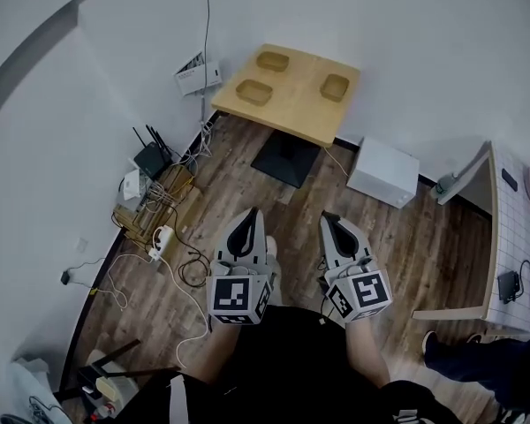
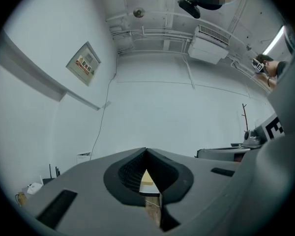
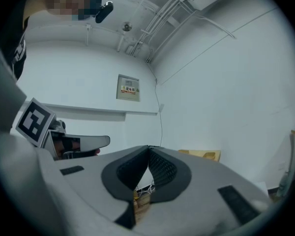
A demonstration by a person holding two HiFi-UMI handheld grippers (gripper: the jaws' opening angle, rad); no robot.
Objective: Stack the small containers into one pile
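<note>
left grey gripper (image 1: pixel 250 214), right grey gripper (image 1: pixel 329 220): jaws together, empty
three shallow tan containers (image 1: pixel 254 92) apart on far wooden table (image 1: pixel 300 109), none stacked

table (image 1: pixel 299 106): pale matt wood | small containers (image 1: pixel 254 93): same pale wood | floor (image 1: pixel 406 237): dark wood planks
</note>
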